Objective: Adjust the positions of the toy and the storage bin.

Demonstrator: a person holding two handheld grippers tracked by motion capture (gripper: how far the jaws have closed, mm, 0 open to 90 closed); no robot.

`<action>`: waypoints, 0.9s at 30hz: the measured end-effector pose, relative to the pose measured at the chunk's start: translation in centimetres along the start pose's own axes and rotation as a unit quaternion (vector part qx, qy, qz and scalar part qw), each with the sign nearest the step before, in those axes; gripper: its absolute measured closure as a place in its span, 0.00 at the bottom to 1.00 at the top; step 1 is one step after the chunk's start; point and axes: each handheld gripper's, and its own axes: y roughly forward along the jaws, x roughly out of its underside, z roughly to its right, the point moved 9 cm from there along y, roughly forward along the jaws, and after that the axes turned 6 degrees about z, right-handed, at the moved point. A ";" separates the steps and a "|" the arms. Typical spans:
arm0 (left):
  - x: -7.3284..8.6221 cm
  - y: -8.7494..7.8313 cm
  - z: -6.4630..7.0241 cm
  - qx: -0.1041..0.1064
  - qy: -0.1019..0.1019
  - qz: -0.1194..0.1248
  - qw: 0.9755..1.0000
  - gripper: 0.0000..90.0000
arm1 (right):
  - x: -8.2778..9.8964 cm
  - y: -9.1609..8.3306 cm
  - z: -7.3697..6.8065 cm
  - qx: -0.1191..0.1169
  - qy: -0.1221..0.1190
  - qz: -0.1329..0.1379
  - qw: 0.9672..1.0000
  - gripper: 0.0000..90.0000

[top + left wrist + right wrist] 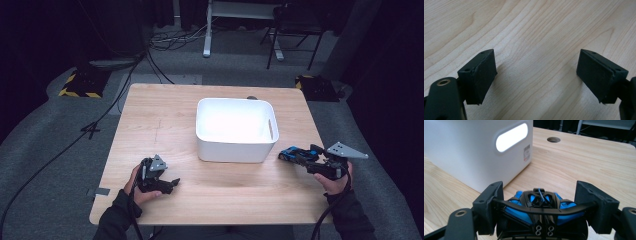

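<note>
I'm gripping the blue toy car (541,207) between my right gripper's (300,156) pads, the white bin (235,147) sitting at ten o'clock; my left gripper (536,75) is gaping empty.

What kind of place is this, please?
Probably a studio or lab for recording: a wooden table stands on grey carpet, dark curtains hang around it, and cables run across the floor.

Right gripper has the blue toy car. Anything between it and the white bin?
Nothing visible. The blue toy car, held in the right gripper, sits just right of the white bin; only the bin's own near wall must be cleared.
</note>
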 end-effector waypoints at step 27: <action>0.0 0.0 0.0 0.000 -0.001 0.001 1.000 0.18 | -3.7 1.6 -0.7 -0.026 -0.001 0.009 1.000 0.27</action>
